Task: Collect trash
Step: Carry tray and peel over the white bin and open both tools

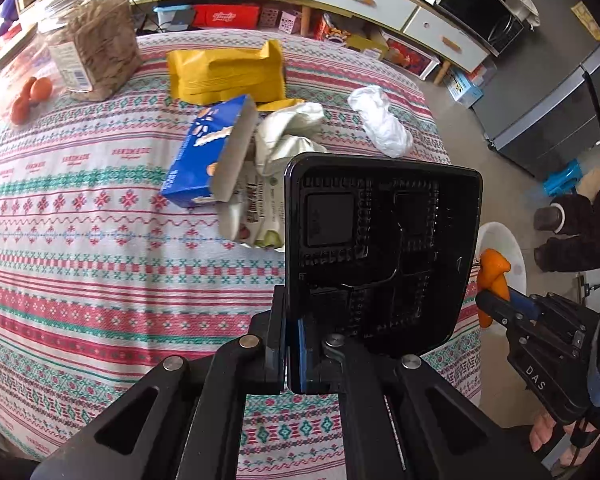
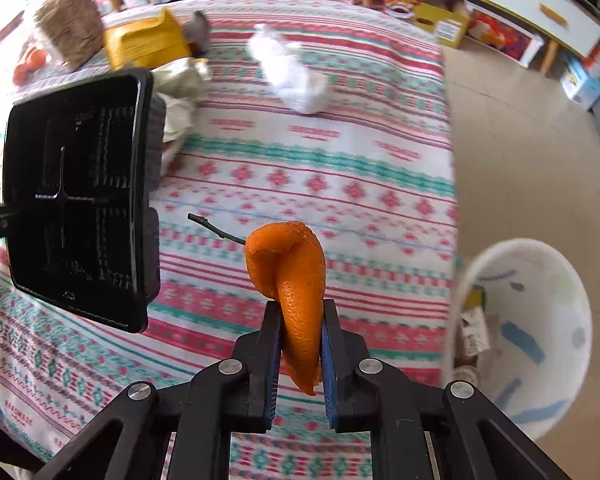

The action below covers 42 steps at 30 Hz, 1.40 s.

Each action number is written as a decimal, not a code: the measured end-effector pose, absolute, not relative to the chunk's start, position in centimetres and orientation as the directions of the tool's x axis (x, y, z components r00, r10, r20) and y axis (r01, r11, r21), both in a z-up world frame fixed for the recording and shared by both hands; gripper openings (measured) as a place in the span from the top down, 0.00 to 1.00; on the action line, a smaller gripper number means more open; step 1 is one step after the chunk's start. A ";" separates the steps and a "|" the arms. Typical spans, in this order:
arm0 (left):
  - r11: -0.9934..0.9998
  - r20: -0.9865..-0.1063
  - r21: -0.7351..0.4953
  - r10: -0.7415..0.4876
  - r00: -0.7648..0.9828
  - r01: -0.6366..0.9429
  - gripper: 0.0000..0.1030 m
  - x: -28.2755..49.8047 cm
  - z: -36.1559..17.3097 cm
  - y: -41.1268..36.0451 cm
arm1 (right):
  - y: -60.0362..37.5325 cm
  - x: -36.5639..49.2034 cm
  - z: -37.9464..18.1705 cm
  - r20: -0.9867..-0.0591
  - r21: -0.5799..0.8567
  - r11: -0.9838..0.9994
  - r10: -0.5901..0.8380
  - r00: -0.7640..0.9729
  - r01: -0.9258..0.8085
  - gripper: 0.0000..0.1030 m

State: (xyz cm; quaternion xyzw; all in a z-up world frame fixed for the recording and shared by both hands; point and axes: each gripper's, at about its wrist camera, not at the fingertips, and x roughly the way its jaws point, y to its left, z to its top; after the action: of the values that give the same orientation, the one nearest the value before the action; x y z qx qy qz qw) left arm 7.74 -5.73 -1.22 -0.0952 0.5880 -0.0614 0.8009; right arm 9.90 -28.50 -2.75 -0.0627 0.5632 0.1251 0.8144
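Observation:
My left gripper (image 1: 294, 344) is shut on the edge of a black plastic food tray (image 1: 380, 252) and holds it upright above the table; the tray also shows at the left of the right wrist view (image 2: 76, 200). My right gripper (image 2: 300, 344) is shut on a piece of orange peel (image 2: 296, 280) with a small stem, held above the table's right side; it also shows in the left wrist view (image 1: 494, 276). A white trash bin (image 2: 540, 320) with some waste inside stands on the floor just right of the table.
On the patterned tablecloth (image 1: 100, 240) lie a blue biscuit box (image 1: 208, 156), crumpled wrappers (image 1: 280, 136), a yellow bag (image 1: 228, 72), a white crumpled bag (image 1: 380, 120), a jar (image 1: 92, 40) and oranges (image 1: 32, 96). Cabinets and boxes line the far wall.

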 end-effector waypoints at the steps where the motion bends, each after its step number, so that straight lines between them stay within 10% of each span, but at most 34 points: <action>1: 0.974 -0.931 -0.225 -0.212 0.297 -0.009 0.97 7.8 -1.3 -6.4 | -29.4 9.9 -2.6 -0.932 0.047 0.966 0.134 0.336 -0.255 0.85; 19: 0.945 -0.906 -0.267 -0.313 0.284 0.189 0.97 10.1 -1.6 -26.4 | -47.6 10.3 0.3 -0.890 0.225 0.960 0.132 0.436 0.168 0.85; 29: 0.937 -0.940 -0.010 -0.128 0.318 0.350 0.96 10.6 -4.8 -38.6 | -52.8 9.2 -0.5 -0.897 0.249 0.925 0.108 0.430 0.286 0.84; 42: 0.948 -0.977 -0.139 -0.178 0.116 0.286 0.95 12.6 -9.1 -42.8 | -53.3 9.6 -1.5 -0.904 0.253 0.925 0.121 0.409 0.285 0.85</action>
State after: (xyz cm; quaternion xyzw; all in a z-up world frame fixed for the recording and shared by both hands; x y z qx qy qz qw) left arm 12.56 -42.77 -9.11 0.0418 0.6463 -0.1558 0.7458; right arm 9.59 -53.34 -1.53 0.1875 0.5411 -0.0500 0.8183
